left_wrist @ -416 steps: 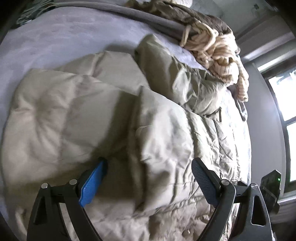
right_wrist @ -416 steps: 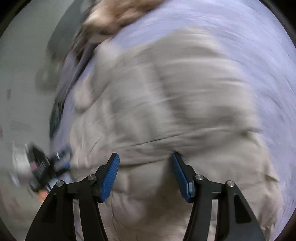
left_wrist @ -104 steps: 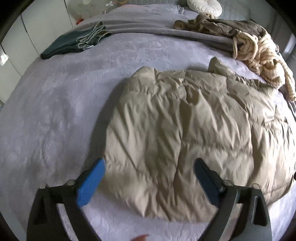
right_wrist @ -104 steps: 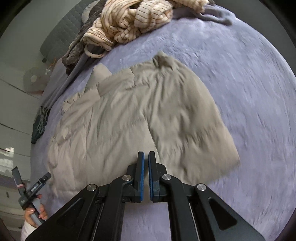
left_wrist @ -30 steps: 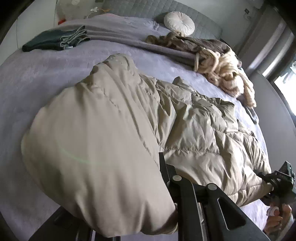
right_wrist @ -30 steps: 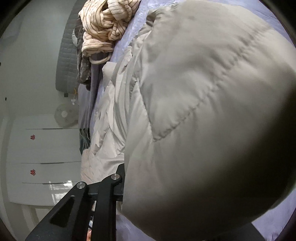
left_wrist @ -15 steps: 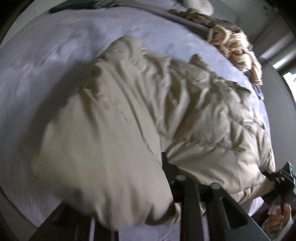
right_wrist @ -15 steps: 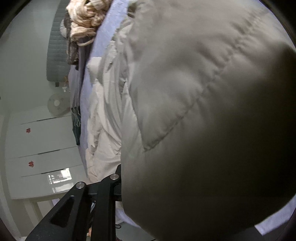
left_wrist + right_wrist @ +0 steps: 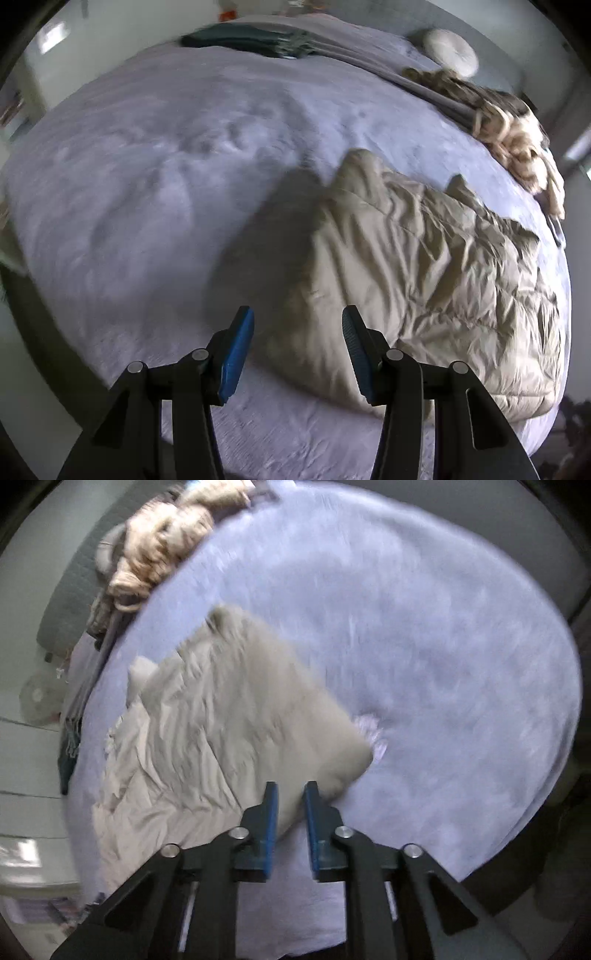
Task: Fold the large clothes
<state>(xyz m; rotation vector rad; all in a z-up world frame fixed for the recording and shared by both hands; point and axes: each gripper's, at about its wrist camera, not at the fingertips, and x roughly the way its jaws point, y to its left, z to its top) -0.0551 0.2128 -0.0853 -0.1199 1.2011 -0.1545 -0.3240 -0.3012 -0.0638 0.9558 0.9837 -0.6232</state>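
A beige puffer jacket [image 9: 424,266] lies folded over and crumpled on the lilac bed cover [image 9: 147,177]. My left gripper [image 9: 297,347] is open and empty, above the jacket's near left edge. In the right wrist view the jacket [image 9: 221,731] lies left of centre on the cover [image 9: 424,657]. My right gripper [image 9: 290,812] is open by a narrow gap and empty, just above the jacket's near corner.
A heap of cream striped and brown clothes [image 9: 513,136] lies at the far right of the bed, also in the right wrist view [image 9: 159,550]. A dark green folded garment [image 9: 243,40] and a round white cushion [image 9: 448,51] sit near the headboard. The bed's front edge is close below both grippers.
Both grippers have let go of the jacket and pulled back. The jacket, lifted and filling both views before, now lies folded on the bed.
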